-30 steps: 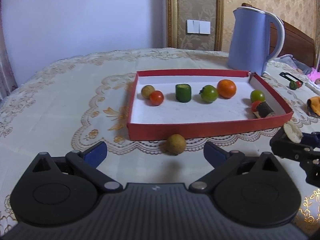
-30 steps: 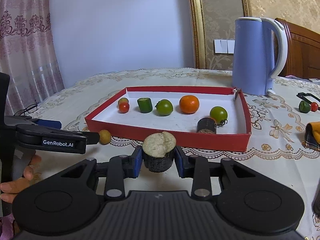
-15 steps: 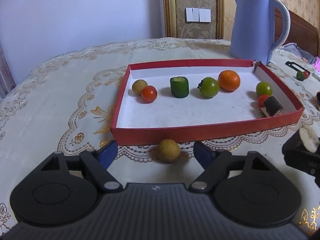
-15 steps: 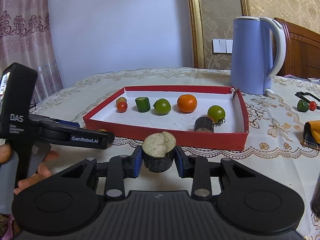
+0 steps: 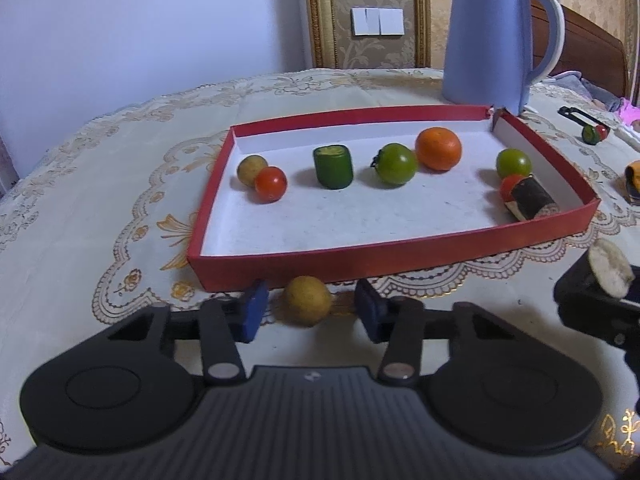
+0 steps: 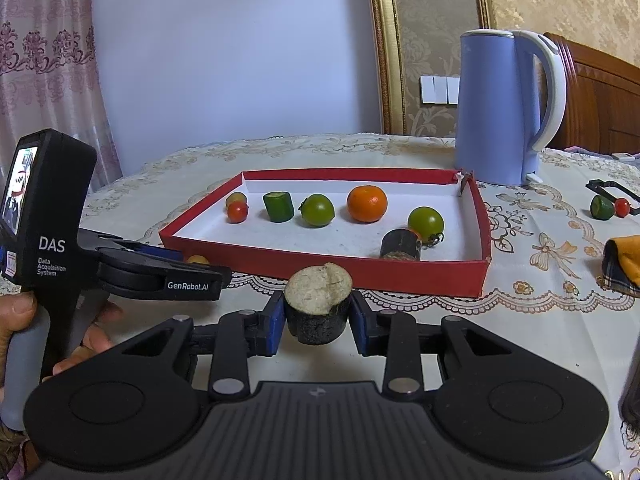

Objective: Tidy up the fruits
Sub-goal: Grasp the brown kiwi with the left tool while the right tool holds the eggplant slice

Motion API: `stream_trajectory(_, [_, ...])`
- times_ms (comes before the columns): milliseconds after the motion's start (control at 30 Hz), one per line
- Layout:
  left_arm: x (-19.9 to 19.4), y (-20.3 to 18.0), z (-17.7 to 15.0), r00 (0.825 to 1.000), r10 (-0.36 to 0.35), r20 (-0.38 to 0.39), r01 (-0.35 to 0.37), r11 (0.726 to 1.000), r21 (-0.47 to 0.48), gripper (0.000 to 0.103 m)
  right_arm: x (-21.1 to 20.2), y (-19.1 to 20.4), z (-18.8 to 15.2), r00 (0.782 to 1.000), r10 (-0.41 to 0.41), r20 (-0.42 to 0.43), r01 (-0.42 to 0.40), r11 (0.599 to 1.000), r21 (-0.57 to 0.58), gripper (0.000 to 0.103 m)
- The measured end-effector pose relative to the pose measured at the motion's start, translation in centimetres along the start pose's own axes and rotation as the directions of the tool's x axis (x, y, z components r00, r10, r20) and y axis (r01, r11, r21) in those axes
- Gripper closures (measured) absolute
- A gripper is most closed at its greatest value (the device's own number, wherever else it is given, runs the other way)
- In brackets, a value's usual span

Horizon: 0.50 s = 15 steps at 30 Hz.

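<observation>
Two claws work at the near edge of the tabletop (image 5: pixel 80 184), which is covered in a cream lace cloth with gold embroidery. Nearest the right wrist camera, the right claw (image 6: pixel 317 322) is clamped on a dark-skinned stub of fruit (image 6: pixel 318 304) with a pale, rough cut top, its blue pads pressing both sides. To its left, a hand (image 6: pixel 24 320) holds the left claw's grip, whose black body reads "DAS Data Acquisition System" and, along the arm, "GenRobot.AI"; a small screen glows on its back. From the left wrist view, the left claw (image 5: pixel 308 310) is closing around a small yellow-brown round fruit (image 5: pixel 307 301) that lies on the cloth just in front of the red tray (image 5: pixel 360 264); narrow gaps show between the blue pads and the fruit. Inside the white-floored tray sit another yellow-brown fruit (image 5: pixel 250 170) touching a red tomato (image 5: pixel 271 184), a green cut chunk (image 5: pixel 333 167), a green tomato (image 5: pixel 396 163) beside an orange (image 5: pixel 438 148), and, at the right end, a second green tomato (image 5: pixel 513 163), a small red tomato (image 5: pixel 509 186) and a dark stub (image 5: pixel 531 198) lying on its side. Beyond the tray's far right corner stands a pale blue kettle (image 5: pixel 490 36). Farther right lie a small green and red pair (image 6: pixel 608 207) and a folded orange cloth (image 6: pixel 624 264). White wall switches (image 5: pixel 378 21) are on the patterned wall behind.
</observation>
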State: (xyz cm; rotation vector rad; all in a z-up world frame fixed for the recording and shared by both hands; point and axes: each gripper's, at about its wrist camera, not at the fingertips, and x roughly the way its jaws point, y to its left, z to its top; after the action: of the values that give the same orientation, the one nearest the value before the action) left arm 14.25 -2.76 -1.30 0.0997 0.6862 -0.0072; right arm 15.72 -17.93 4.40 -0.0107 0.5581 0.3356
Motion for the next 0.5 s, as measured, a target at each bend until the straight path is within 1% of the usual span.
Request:
stream_trajectory(33, [-0.04,-0.07,-0.01,1.0,-0.008,-0.001,0.008,1.0,0.0,0.067,-0.01,-0.02,-0.02,1.0,0.0,-0.001,0.0,1.0,0.001,0.07])
stream_trajectory(100, [-0.11,-0.23,0.01,1.0,-0.009,-0.001,0.009,1.0,0.003,0.07,0.0,0.01,-0.04,1.0,0.0,-0.002,0.0,1.0,0.001,0.07])
stream_trajectory(133, [-0.14,-0.24,0.02,1.0,-0.006,0.001,0.006,1.0,0.004,0.076,-0.03,0.01,-0.04,1.0,0.0,-0.002,0.0,1.0,0.002,0.07])
stream_trajectory(167, [-0.15,-0.28,0.05,1.0,-0.005,0.0,0.005,1.0,0.007,0.079,-0.05,0.01,-0.04,1.0,0.001,-0.002,-0.001,1.0,0.003,0.07])
stream_trajectory(367, [-0.27,0.01,0.11,1.0,-0.018,-0.009,0.018,1.0,-0.005,0.079,-0.21,-0.02,0.0,1.0,-0.001,0.002,0.001,1.0,0.004,0.07])
stream_trajectory(500, [-0.66,-0.01,0.15,1.0,-0.011,-0.001,0.011,1.0,0.0,0.079,-0.3,0.07,0.05,1.0,0.0,0.005,0.0,1.0,0.002,0.07])
